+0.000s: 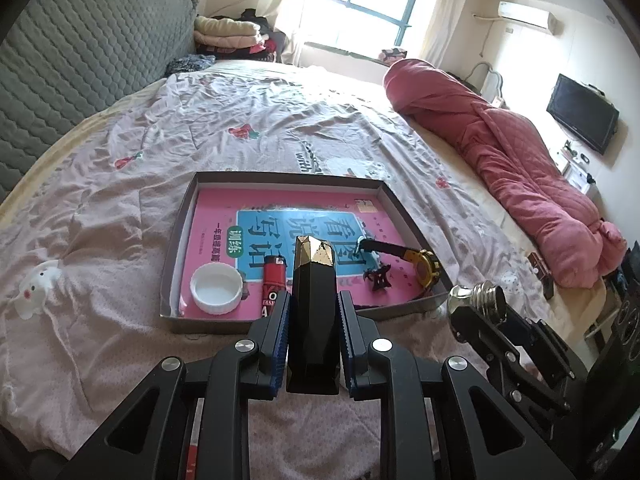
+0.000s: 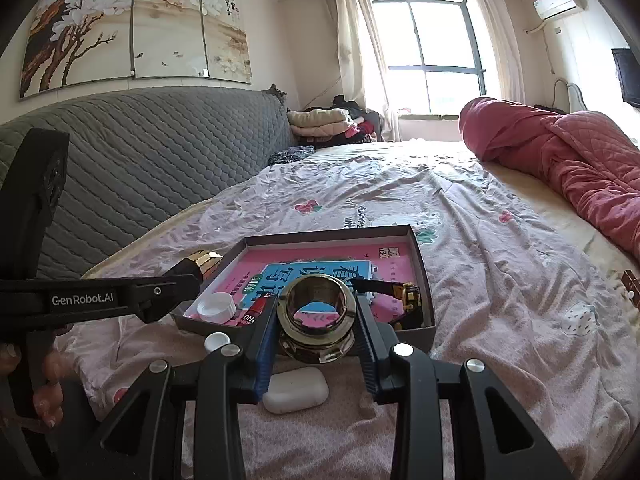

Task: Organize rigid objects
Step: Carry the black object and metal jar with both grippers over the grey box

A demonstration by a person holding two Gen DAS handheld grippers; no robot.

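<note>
My left gripper (image 1: 313, 312) is shut on a black faceted bottle with a gold top (image 1: 312, 308), held above the near edge of a shallow grey box (image 1: 182, 236). Its gold tip (image 2: 206, 261) shows at the left of the right wrist view. My right gripper (image 2: 316, 320) is shut on a threaded metal ring fitting (image 2: 318, 316), also seen at the right (image 1: 478, 300). The box (image 2: 420, 264) holds a pink book (image 1: 320, 216), a white cap (image 1: 217, 288), a red lighter (image 1: 273, 284), a gold watch (image 1: 426, 266) and a small black clip (image 1: 378, 278).
A white earbud case (image 2: 296, 390) and a small white cap (image 2: 216, 340) lie on the pink bedsheet below my right gripper. A rolled red quilt (image 1: 500, 152) lies along the right side of the bed. A grey quilted headboard (image 2: 140, 160) stands at left. A hand (image 2: 44, 380) grips the left tool.
</note>
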